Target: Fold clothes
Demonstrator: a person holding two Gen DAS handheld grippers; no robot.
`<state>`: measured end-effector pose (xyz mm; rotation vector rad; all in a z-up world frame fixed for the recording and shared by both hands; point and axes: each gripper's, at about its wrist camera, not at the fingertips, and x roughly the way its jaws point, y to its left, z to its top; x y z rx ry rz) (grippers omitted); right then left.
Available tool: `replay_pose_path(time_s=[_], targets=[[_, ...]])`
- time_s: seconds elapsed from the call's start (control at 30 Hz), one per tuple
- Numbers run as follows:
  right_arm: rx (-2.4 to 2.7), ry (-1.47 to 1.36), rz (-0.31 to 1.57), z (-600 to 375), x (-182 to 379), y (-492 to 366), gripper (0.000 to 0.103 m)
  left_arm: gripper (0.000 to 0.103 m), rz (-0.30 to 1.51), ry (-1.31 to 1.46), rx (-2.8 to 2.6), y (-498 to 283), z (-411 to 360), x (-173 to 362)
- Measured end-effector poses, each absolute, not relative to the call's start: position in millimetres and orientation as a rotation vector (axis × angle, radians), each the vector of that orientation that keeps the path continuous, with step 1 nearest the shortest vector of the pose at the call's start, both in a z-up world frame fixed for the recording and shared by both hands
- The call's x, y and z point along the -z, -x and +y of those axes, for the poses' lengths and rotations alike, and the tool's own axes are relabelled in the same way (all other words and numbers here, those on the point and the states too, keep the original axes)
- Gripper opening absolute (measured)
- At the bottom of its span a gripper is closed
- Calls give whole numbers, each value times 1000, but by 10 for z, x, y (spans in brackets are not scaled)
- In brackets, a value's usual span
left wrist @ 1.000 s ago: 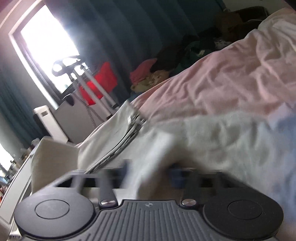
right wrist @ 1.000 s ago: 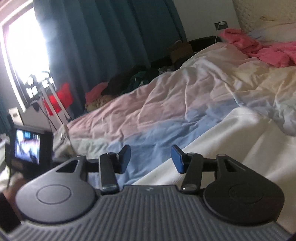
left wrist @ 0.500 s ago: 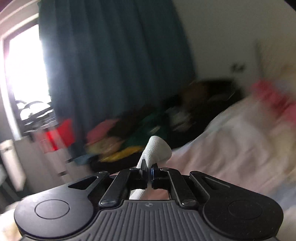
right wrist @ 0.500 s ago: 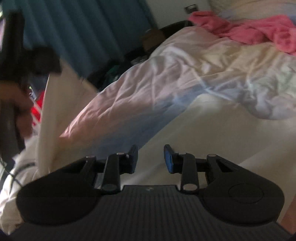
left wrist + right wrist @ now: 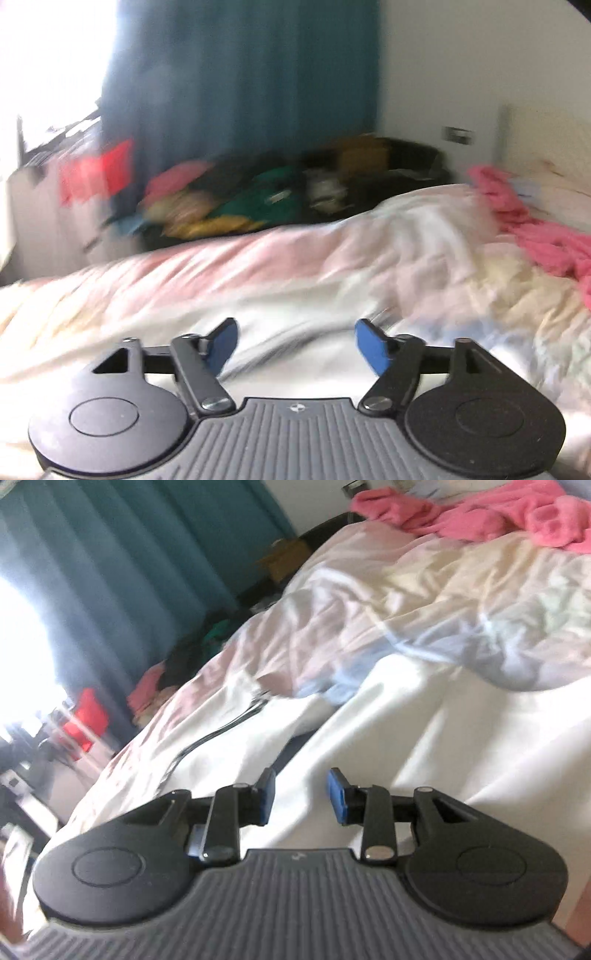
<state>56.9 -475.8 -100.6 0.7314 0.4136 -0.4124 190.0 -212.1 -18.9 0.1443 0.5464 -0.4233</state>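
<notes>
Both jaws gape empty: left gripper (image 5: 295, 341), right gripper (image 5: 302, 794), over the white garment (image 5: 424, 738). Pinch matching edges, pull evenly (view's blurry).

Heap of clothes (image 5: 236, 199) beside bed smeared by motion blur, white garment (image 5: 461, 753) cut off at frame edge

Daylight from the window (image 5: 55, 55) overexposes the left edge of both views; motion blur smears the bedding (image 5: 258, 266).
</notes>
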Motion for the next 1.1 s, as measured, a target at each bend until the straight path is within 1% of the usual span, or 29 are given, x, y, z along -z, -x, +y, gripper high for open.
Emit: replay_pose_path(time_s=[0.13,0.23,0.3,0.33,0.37,0.4,0.43,0.47,0.5,0.6,0.73,0.83,0.9,0.93,1.0,1.03,1.07,1.1], targets=[[301,-797,440,-4686,1009,-584,36,78,630,-91,191,-1406,-905,358],[232,-837,463,-4631,970,-590,37,78,705,47,59,-1191,-107,409],[202,-851,475,-4578,919,-573,38,79,768,168,-11,-1203,289,395],[181,-859,484,-4555,900,-568,44,79,780,235,-18,-1209,465,378],[157,-874,494,-4538,887,-563,54,79,764,319,-12,-1219,629,380],[129,-901,502,-4520,891,-547,60,80,758,375,-11,-1235,725,379],[100,-928,510,-4502,895,-530,73,80,753,431,-10,-1253,821,378],[78,-955,515,-4497,905,-514,81,81,756,475,4,-1289,902,398],[69,-984,525,-4501,921,-514,82,81,760,518,19,-1325,983,419],[68,-1058,563,-4541,941,-595,82,81,773,657,42,-1408,1117,566],[90,-1130,581,-4740,927,-1002,81,80,800,846,55,-1548,1201,906],[142,-1229,511,-4949,1020,-1275,81,80,814,875,25,-1662,1222,1059],[221,-1220,504,-5062,1081,-1501,79,80,814,892,17,-1744,1241,1146],[270,-1205,508,-5111,1102,-1593,76,80,816,908,16,-1787,1267,1183],[335,-1194,496,-5214,1142,-1738,74,80,810,953,19,-1842,1323,1215],[367,-1180,483,-5267,1144,-1814,68,79,808,980,16,-1853,1344,1223],[408,-1153,477,-5317,1132,-1873,54,79,807,1015,10,-1853,1375,1231],[454,-1116,482,-5354,1109,-1948,44,79,808,1029,7,-1854,1382,1229]])
